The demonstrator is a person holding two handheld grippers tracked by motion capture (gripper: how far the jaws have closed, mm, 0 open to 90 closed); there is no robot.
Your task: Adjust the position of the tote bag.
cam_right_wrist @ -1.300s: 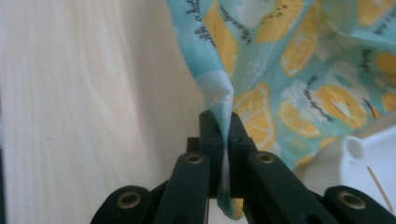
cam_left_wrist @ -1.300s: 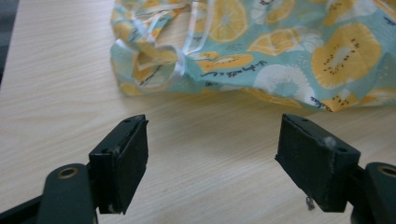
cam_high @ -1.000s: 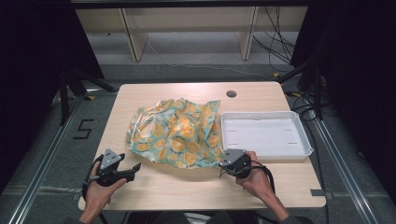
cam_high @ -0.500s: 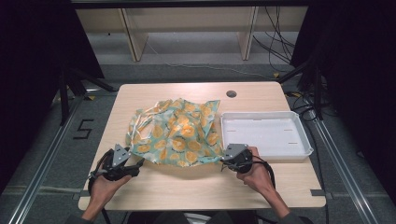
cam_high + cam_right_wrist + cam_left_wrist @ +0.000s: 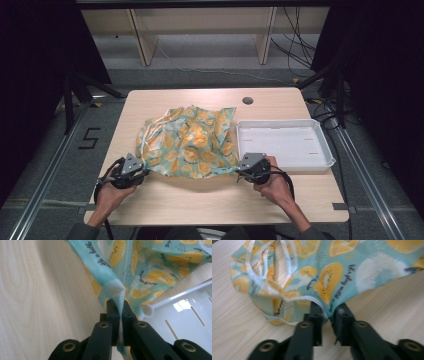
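Lemon-print cloth point(image 5: 187, 142) lies crumpled mid-bench point(image 5: 210, 200), beside white tray point(image 5: 285, 145). My right gripper point(image 5: 243, 171) clamps near right corner. My left gripper point(image 5: 141, 172) jaws just closing, pinching left edge. Both corners secured; spreading and folding remain, I judge.

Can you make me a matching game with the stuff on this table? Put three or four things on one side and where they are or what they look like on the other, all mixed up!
Things:
1. cloth
2. tray
3. left gripper
4. hole

Descriptions:
A. white, at the right side of the table
B. dark and round, near the table's far edge
C. teal with orange fruit slices, crumpled in the middle
D. black jaws that have just been closing, now pinching the cloth's near left edge

Pairs: 1-C, 2-A, 3-D, 4-B
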